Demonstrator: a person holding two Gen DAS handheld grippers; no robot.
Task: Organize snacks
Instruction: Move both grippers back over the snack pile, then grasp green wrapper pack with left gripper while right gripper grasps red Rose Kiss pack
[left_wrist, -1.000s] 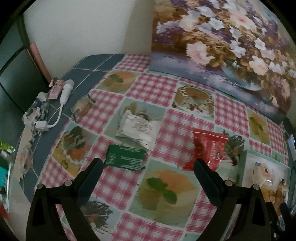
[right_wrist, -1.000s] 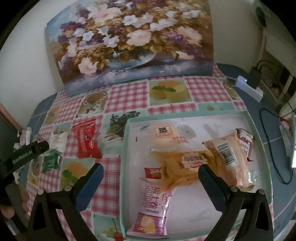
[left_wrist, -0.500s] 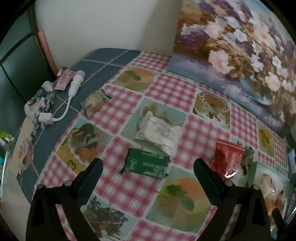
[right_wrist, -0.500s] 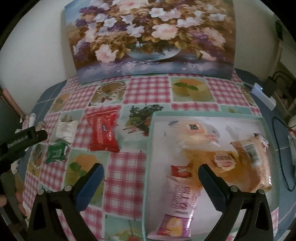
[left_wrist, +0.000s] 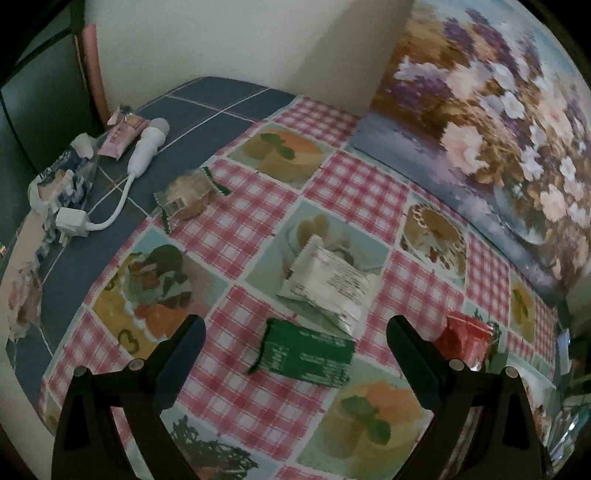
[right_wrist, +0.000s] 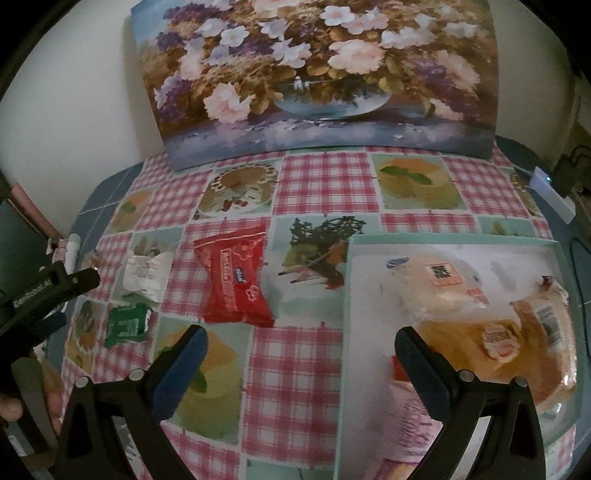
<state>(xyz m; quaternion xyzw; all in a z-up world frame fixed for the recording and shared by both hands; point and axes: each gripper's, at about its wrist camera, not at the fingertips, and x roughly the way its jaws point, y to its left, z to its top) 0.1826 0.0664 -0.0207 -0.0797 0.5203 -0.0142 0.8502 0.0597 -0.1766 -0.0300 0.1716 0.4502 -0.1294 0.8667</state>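
Observation:
A green packet (left_wrist: 306, 352) lies on the checked tablecloth, just ahead of my open, empty left gripper (left_wrist: 295, 339). A white packet (left_wrist: 328, 284) lies just beyond it and a red packet (left_wrist: 467, 338) to the right. A small cake in clear wrap (left_wrist: 186, 192) lies farther left. In the right wrist view the red packet (right_wrist: 234, 278) lies ahead-left of my open, empty right gripper (right_wrist: 297, 345). The pale green tray (right_wrist: 347, 280) at the right holds several wrapped breads and snacks. The green packet (right_wrist: 127, 325) and white packet (right_wrist: 144, 275) lie at the left.
A large flower painting (right_wrist: 317, 74) leans on the wall at the table's back. A white cable with a plug (left_wrist: 110, 184) and a pink packet (left_wrist: 123, 134) lie on the blue tiled edge at the left. A white power strip (right_wrist: 554, 194) is at the far right.
Both grippers have swung left. The green and white packets have come nearer the middle of the left view. The tray has slid right in the right view and the red packet is now ahead.

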